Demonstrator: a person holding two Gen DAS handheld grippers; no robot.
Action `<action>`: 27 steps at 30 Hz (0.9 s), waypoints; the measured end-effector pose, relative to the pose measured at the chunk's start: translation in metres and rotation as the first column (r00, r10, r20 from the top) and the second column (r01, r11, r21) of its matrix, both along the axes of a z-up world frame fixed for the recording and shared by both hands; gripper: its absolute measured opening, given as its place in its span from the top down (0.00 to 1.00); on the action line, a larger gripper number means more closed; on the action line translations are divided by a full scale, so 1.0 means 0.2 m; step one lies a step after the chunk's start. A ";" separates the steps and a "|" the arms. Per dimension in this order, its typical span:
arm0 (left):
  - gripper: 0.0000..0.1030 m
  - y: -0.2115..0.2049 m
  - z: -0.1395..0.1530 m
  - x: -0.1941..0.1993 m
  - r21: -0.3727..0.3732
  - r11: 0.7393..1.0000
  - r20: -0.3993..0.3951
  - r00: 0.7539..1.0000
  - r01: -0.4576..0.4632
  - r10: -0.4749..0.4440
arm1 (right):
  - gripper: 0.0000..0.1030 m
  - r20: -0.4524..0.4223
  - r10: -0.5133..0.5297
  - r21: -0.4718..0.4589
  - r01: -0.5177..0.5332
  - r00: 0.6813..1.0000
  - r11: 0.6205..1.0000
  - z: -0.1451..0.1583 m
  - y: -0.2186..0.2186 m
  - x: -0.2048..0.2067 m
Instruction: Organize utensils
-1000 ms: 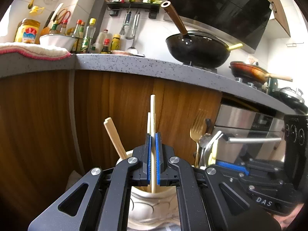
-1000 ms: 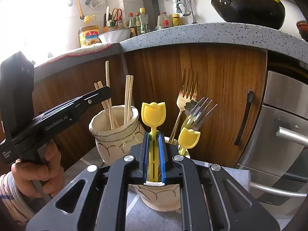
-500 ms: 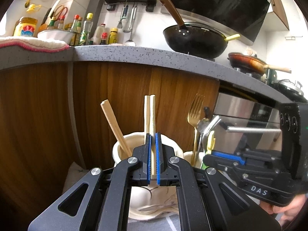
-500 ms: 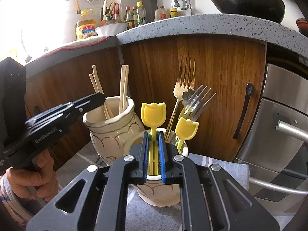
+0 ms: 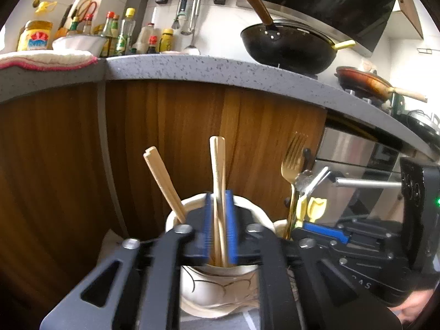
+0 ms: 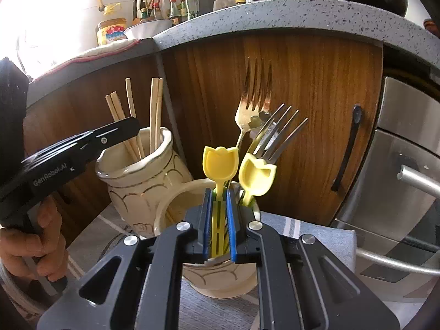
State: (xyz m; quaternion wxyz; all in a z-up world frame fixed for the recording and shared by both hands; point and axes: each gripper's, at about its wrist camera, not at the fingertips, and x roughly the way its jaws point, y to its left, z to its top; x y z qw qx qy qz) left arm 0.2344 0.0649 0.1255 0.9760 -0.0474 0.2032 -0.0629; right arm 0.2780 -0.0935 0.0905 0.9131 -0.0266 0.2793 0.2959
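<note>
My left gripper [image 5: 220, 206] hovers over a cream ceramic jar [image 5: 220, 294]. Its jaws are opening, and a pair of wooden chopsticks [image 5: 218, 165] stands loose between the blue pads, ends down in the jar. More chopsticks [image 5: 162, 181] lean at the jar's left. My right gripper [image 6: 218, 200] is shut on the stem of a yellow tulip-topped utensil [image 6: 220, 162], held upright in a second cream jar [image 6: 176, 200]. That jar also holds another yellow tulip utensil [image 6: 257, 176], a gold fork [image 6: 254, 96] and silver forks [image 6: 280, 129].
Both jars stand on a grey striped cloth [image 6: 316, 236] in front of a wooden cabinet [image 6: 302, 82] under a speckled counter [image 5: 220, 68]. A steel oven with a bar handle [image 6: 418, 178] is at the right. A hand [image 6: 33, 247] holds the left gripper.
The left gripper lowered its chopsticks into the jar, and its pads have now parted from them. The right gripper sank a little, taking the yellow utensil deeper into the second jar.
</note>
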 end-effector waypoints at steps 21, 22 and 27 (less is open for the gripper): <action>0.23 -0.05 -0.01 -0.26 0.059 0.998 0.088 0.996 -0.010 0.004 | 0.62 0.148 -0.003 0.028 -0.001 0.989 1.000 0.04 -0.13 -0.29; 0.23 -0.06 -0.01 -0.28 0.070 0.997 0.091 0.996 -0.013 0.007 | 0.62 0.154 -0.008 0.038 0.002 0.988 0.999 0.04 -0.15 -0.31; 0.14 -0.07 -0.04 -0.37 0.058 0.998 0.117 0.993 -0.015 0.008 | 0.38 0.200 -0.054 0.091 0.036 0.978 0.995 0.05 -0.22 -0.39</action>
